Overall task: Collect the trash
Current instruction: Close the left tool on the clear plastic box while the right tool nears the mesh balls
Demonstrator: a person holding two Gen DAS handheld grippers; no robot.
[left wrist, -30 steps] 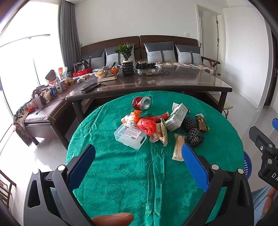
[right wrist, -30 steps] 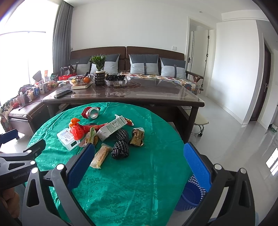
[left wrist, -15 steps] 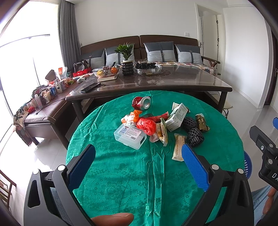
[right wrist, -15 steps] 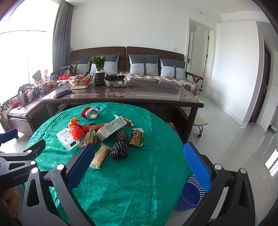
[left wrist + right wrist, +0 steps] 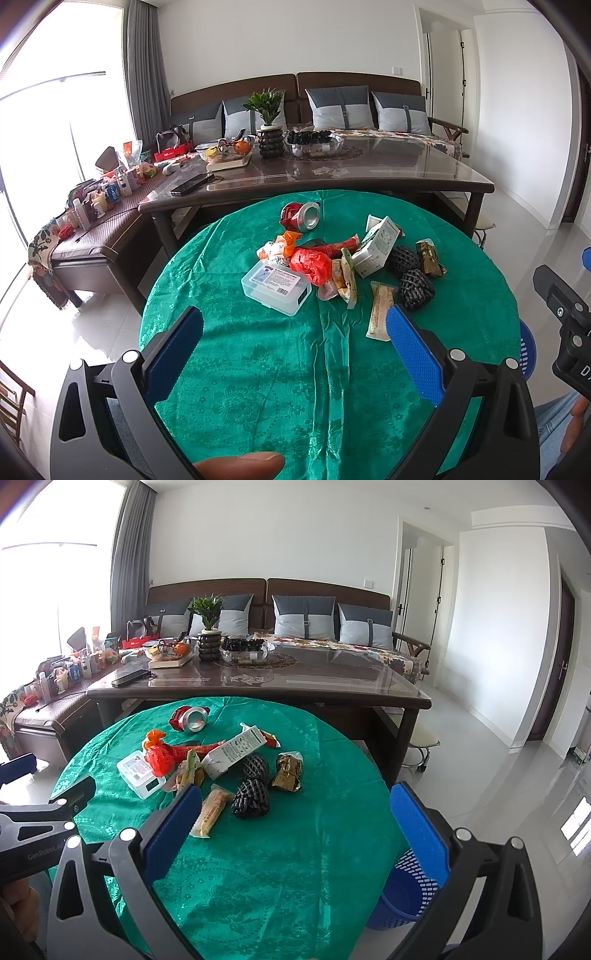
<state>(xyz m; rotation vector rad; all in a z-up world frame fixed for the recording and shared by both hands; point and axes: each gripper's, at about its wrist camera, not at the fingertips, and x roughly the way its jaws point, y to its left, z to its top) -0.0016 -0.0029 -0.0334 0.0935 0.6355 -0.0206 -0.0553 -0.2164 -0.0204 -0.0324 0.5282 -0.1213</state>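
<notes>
A heap of trash lies on the round table's green cloth [image 5: 258, 369]: a crushed red can [image 5: 301, 216], a clear plastic box [image 5: 276, 281], a red crumpled bag [image 5: 311, 265], a white carton [image 5: 376, 245], two black mesh balls [image 5: 416, 284] and a long snack wrapper [image 5: 380, 310]. The same heap shows in the right wrist view, with the can [image 5: 191, 719], the carton [image 5: 232, 752] and the wrapper [image 5: 210, 810]. My left gripper [image 5: 293, 350] hovers open over the near cloth. My right gripper [image 5: 295, 827] is open too, near the table's right side. A blue basket [image 5: 406, 893] stands on the floor below the table edge.
A long dark wooden table [image 5: 332, 177] with a plant, bowls and a phone stands just behind the round one. A sofa with grey cushions [image 5: 306, 620] lines the back wall. A low bench [image 5: 92, 229] crowded with bottles sits at left. Bare white floor [image 5: 498, 775] lies to the right.
The right wrist view has drifted slightly, so the trash sits a little further left in it. The left gripper has held still. Both grippers stay open.
</notes>
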